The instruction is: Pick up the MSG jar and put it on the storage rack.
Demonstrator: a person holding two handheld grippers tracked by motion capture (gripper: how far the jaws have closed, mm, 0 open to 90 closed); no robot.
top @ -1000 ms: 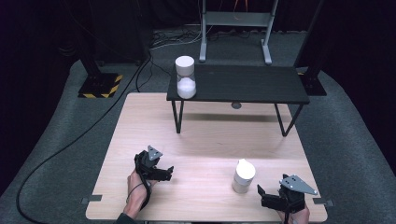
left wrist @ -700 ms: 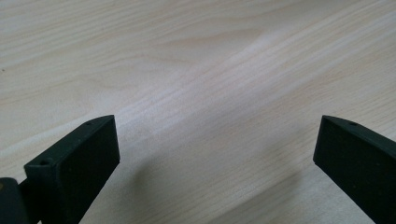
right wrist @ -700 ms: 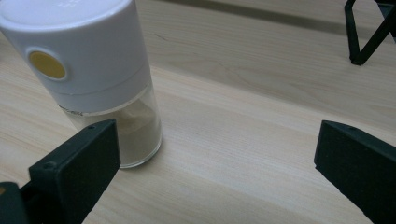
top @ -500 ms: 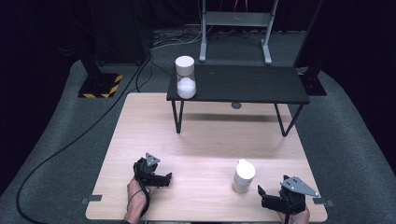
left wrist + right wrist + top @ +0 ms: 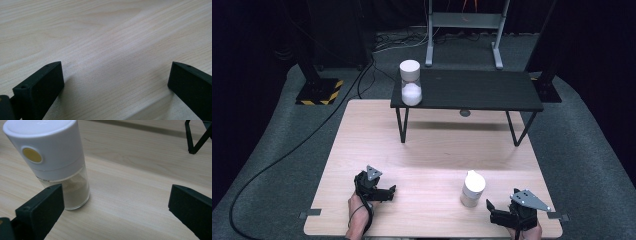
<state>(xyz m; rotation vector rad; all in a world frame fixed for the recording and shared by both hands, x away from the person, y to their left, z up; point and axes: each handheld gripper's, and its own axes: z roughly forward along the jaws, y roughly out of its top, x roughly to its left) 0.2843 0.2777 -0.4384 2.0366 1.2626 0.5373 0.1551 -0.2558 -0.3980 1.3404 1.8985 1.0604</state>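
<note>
Nearest the person, at the front edge of the wooden table (image 5: 362,130), both grippers sit low over the wood; the left gripper (image 5: 388,192) rests on the person's left side with its jaws spread wide, and in the left gripper view there is bare grain between them, so it grasps nothing; it looks parked out of the way rather than at work. The right gripper (image 5: 490,210) lies at the front right corner, jaws likewise wide apart and empty; it points toward the small grinder (image 5: 472,189) just beside it, which stands upright on the table between the two grippers, nearer the right one. In the right gripper view the grinder (image 5: 53,162) has a white cap with a yellow dot and a clear lower part holding pale powder; it stands at the left jaw's side, not yet between the jaws, and whether it touches that jaw cannot be told. The open spread and the low, level aim suggest the right gripper is lined up to close round the grinder's body; it would first need to shift sideways to centre it.

Farther off, a low black shelf (image 5: 482,90) stands on thin legs across the back of the table; on its left end a second white grinder (image 5: 410,83) stands upright, well apart from the first; that spot may be where the near one belongs.
</note>
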